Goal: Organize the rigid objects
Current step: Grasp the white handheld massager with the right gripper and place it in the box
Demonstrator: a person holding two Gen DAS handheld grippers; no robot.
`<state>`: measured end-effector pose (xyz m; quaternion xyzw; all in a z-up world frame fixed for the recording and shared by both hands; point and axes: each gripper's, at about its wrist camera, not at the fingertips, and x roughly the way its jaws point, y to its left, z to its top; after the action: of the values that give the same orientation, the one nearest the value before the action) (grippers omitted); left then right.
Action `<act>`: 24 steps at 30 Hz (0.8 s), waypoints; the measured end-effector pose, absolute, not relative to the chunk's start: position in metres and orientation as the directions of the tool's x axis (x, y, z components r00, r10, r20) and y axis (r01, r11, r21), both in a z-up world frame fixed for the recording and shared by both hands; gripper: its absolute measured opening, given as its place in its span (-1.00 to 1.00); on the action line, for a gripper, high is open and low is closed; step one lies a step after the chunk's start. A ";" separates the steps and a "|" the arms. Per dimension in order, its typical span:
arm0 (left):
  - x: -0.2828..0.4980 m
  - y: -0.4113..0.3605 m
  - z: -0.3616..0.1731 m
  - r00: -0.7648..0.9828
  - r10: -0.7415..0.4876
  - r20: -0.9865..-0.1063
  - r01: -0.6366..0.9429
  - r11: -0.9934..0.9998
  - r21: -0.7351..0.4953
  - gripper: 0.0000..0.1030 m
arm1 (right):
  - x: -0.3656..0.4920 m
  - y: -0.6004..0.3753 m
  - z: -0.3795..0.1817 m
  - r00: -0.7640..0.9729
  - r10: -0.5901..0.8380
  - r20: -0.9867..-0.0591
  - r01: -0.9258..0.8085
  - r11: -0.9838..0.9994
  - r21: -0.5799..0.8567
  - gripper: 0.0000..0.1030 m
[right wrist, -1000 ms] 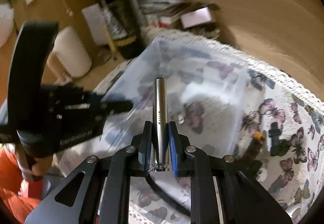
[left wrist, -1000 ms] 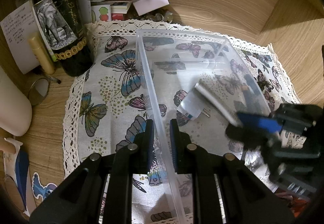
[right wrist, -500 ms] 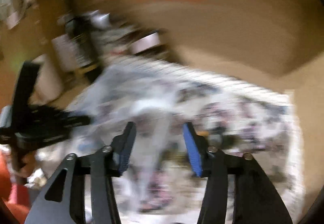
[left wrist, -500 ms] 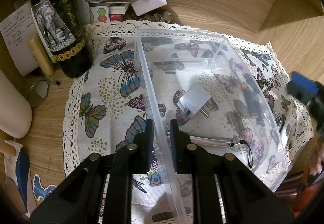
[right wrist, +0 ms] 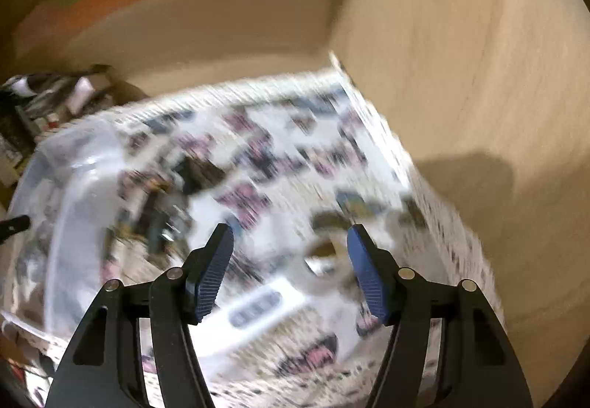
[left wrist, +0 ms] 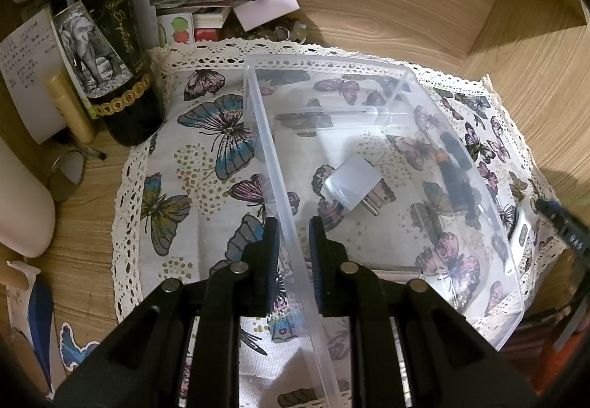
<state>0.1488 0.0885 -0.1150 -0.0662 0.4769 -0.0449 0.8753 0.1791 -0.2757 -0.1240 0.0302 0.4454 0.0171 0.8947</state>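
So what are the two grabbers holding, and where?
The left gripper pinches the clear plastic box by its near side wall. The right gripper is open and holds nothing.

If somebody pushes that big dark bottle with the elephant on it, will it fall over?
Probably not from a small nudge. The wine bottle stands upright on a wide base and looks like thick glass, so it's likely heavy. A hard push near its top could tip it, since it's tall. It stands partly on the butterfly cloth, which may make it less steady.

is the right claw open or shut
Open: the right claw shows a wide gap between its blue pads, holding nothing.
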 end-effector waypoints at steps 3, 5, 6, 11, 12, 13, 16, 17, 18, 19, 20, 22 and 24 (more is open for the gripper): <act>0.150 0.089 -0.115 0.541 -0.139 -0.829 0.017 0.988 -0.155 -0.69 | 0.177 -0.289 -0.145 0.555 0.100 -0.826 0.043 0.988 0.148 0.18; 0.150 0.089 -0.115 0.541 -0.140 -0.830 0.018 0.988 -0.155 -0.69 | 0.177 -0.292 -0.153 0.537 0.133 -0.833 0.036 0.983 0.179 0.19; 0.150 0.088 -0.115 0.541 -0.140 -0.829 0.018 0.988 -0.155 -0.69 | 0.179 -0.291 -0.154 0.536 0.133 -0.834 0.034 0.983 0.178 0.19; 0.150 0.088 -0.115 0.545 -0.143 -0.826 0.013 0.987 -0.162 -0.69 | 0.195 -0.275 -0.154 0.538 0.132 -0.833 -0.017 0.989 0.146 0.19; 0.149 0.088 -0.116 0.545 -0.144 -0.826 0.012 0.986 -0.164 -0.69 | 0.200 -0.270 -0.154 0.534 0.135 -0.835 -0.036 0.990 0.138 0.18; 0.149 0.088 -0.116 0.546 -0.144 -0.825 0.012 0.986 -0.165 -0.69 | 0.206 -0.264 -0.157 0.532 0.135 -0.836 -0.056 0.991 0.125 0.12; 0.149 0.089 -0.116 0.546 -0.145 -0.825 0.012 0.986 -0.165 -0.69 | 0.220 -0.246 -0.168 0.502 0.144 -0.853 -0.115 0.988 0.099 -0.01; 0.149 0.088 -0.116 0.546 -0.145 -0.825 0.011 0.986 -0.165 -0.69 | 0.220 -0.239 -0.169 0.520 0.113 -0.847 -0.124 0.991 0.056 -0.10; 0.149 0.089 -0.116 0.546 -0.144 -0.825 0.013 0.986 -0.164 -0.69 | 0.222 -0.235 -0.169 0.524 0.100 -0.846 -0.137 0.990 0.032 -0.14; 0.149 0.088 -0.116 0.546 -0.143 -0.826 0.014 0.987 -0.162 -0.69 | 0.222 -0.233 -0.168 0.525 0.111 -0.844 -0.146 0.988 0.039 -0.19; 0.149 0.089 -0.116 0.544 -0.143 -0.827 0.013 0.987 -0.162 -0.69 | 0.223 -0.233 -0.165 0.521 0.137 -0.843 -0.157 0.986 0.063 -0.22; 0.150 0.090 -0.117 0.541 -0.145 -0.829 0.011 0.986 -0.165 -0.69 | 0.223 -0.234 -0.156 0.540 0.156 -0.827 -0.164 0.983 0.079 -0.27; 0.150 0.090 -0.117 0.540 -0.146 -0.829 0.009 0.986 -0.168 -0.69 | 0.222 -0.235 -0.141 0.583 0.150 -0.798 -0.161 0.985 0.067 -0.30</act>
<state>0.1503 0.0901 -0.1173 -0.0717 0.4775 -0.0444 0.8746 0.2221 -0.2347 -0.1411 -0.0061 0.4480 0.0872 0.8898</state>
